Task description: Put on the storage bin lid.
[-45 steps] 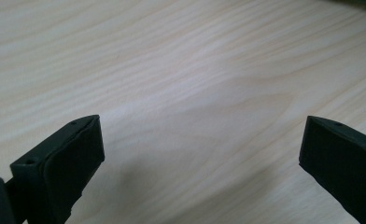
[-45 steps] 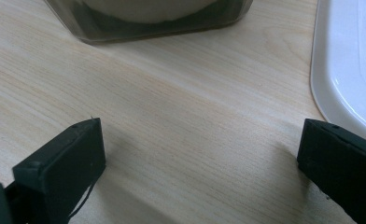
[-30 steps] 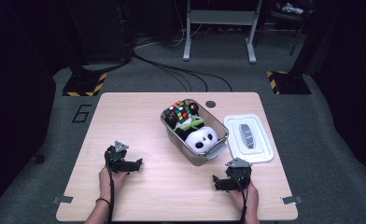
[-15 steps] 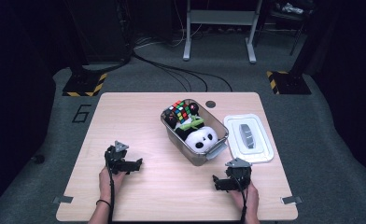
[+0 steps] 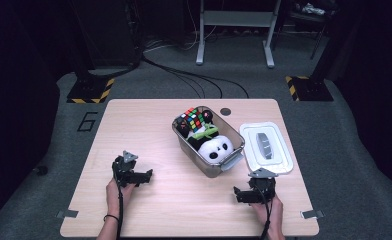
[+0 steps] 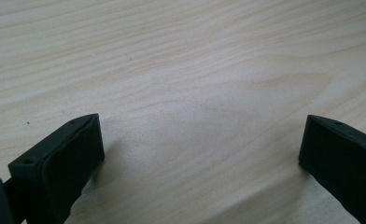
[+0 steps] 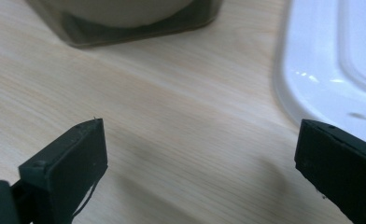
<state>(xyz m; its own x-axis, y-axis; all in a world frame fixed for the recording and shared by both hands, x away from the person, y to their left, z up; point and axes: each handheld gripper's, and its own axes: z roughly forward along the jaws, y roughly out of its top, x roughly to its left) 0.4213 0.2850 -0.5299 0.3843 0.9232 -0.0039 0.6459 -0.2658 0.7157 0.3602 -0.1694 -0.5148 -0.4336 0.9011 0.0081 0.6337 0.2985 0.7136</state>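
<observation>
A wide worktop of pale wood, seen from above, with rounded corners and dark floor around.

On the right half of the worktop, toward the far edge, a clear plastic bin, set at an angle to the edges. Inside the bin, at its far end, a colour cube with small squares of many colours, a dark round thing just beside it, too small to tell more. In the middle of the bin a green piece. At the near end of the bin a white plush panda head with black patches, pressed against the wall.

Just beside the bin, close to the right edge of the worktop, a white lid, flat on the wood, with a grey grip in its middle. In the right gripper view the rounded rim of the lid at the right and the near corner of the bin at the top, with bare wood between them.

Near the front edge, toward the right corner, the right gripper, held by a hand, near the lid and the near end of the bin but touching neither. Jaws spread wide in its own view, nothing between them, bare wood below.

Near the front edge on the left half, the left gripper, held by the other hand, well apart from the bin. Jaws also spread wide, with plain wood grain between, nothing pinched.
</observation>
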